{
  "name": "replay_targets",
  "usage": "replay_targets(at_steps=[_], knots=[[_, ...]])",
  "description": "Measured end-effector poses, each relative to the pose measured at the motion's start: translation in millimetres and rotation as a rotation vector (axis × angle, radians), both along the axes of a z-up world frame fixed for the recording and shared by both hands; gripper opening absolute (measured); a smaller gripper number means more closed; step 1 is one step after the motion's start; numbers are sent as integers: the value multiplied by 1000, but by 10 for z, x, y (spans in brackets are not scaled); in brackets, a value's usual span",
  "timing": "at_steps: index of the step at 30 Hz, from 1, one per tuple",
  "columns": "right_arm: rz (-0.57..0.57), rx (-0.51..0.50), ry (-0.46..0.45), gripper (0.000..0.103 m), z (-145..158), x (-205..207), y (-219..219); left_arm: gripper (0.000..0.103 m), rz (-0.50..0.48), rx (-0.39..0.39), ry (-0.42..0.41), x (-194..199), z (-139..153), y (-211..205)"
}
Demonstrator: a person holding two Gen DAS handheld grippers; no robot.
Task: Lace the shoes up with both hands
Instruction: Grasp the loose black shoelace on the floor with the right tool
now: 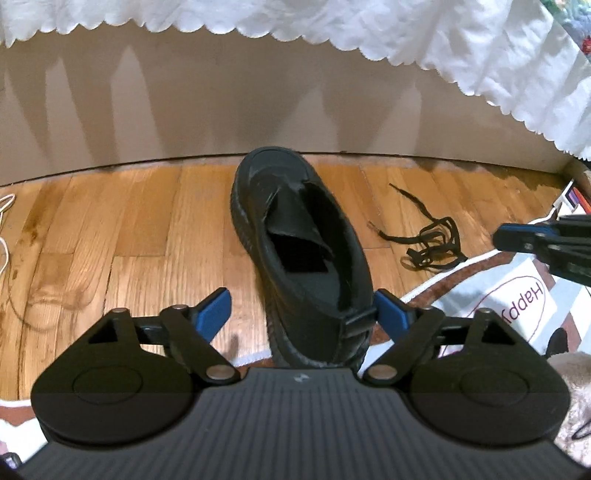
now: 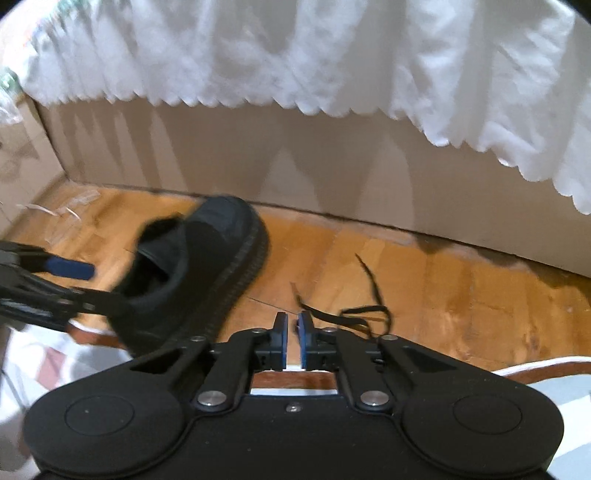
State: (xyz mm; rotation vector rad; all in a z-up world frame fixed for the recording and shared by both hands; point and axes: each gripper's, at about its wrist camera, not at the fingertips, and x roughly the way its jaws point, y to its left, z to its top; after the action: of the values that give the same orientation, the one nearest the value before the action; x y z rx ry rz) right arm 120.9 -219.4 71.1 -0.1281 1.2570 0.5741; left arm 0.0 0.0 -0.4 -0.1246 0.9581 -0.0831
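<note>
A black unlaced shoe [image 1: 295, 229] stands on the wooden floor, toe pointing away toward the beige panel. My left gripper [image 1: 301, 301] is open wide around its heel. The right blue pad [image 1: 391, 314] touches the heel tab, while the left pad [image 1: 216, 310] stands apart from it. A loose black lace [image 1: 432, 243] lies tangled on the floor to the right of the shoe. In the right wrist view the lace [image 2: 365, 310] sits just beyond my right gripper [image 2: 292, 325], whose pads are almost together with nothing between them. The shoe [image 2: 207, 266] is to its left.
A white scalloped bed skirt [image 1: 369, 29] hangs over a beige panel [image 1: 184, 110] behind the shoe. A rug or mat printed "Happy" [image 1: 524, 306] lies at the near right. A white cord [image 1: 5, 229] runs along the floor's left edge.
</note>
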Motion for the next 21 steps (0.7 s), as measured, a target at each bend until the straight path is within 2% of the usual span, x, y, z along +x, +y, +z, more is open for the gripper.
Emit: replay_targets(at_steps=[4, 7, 13, 17, 18, 20, 21], knots=[[-88, -38, 38, 32, -237, 233, -138, 74, -19, -5, 4, 1, -41, 3], [-179, -48, 62, 37, -389, 429, -291, 74, -33, -8, 7, 2, -71, 5], [-377, 31, 191, 39, -741, 591, -634, 74, -40, -30, 4, -66, -226, 256], [-381, -2, 261, 42, -1061, 580, -648, 74, -51, -29, -19, -87, -196, 279], [-371, -18, 266, 42, -1128, 565, -642, 74, -52, -29, -26, -84, -180, 276], [-345, -41, 217, 29, -1156, 510, -581, 74, -52, -32, -35, -85, -157, 284], [-346, -40, 193, 6, -1132, 493, -575, 74, -52, -33, -37, -90, -153, 287]])
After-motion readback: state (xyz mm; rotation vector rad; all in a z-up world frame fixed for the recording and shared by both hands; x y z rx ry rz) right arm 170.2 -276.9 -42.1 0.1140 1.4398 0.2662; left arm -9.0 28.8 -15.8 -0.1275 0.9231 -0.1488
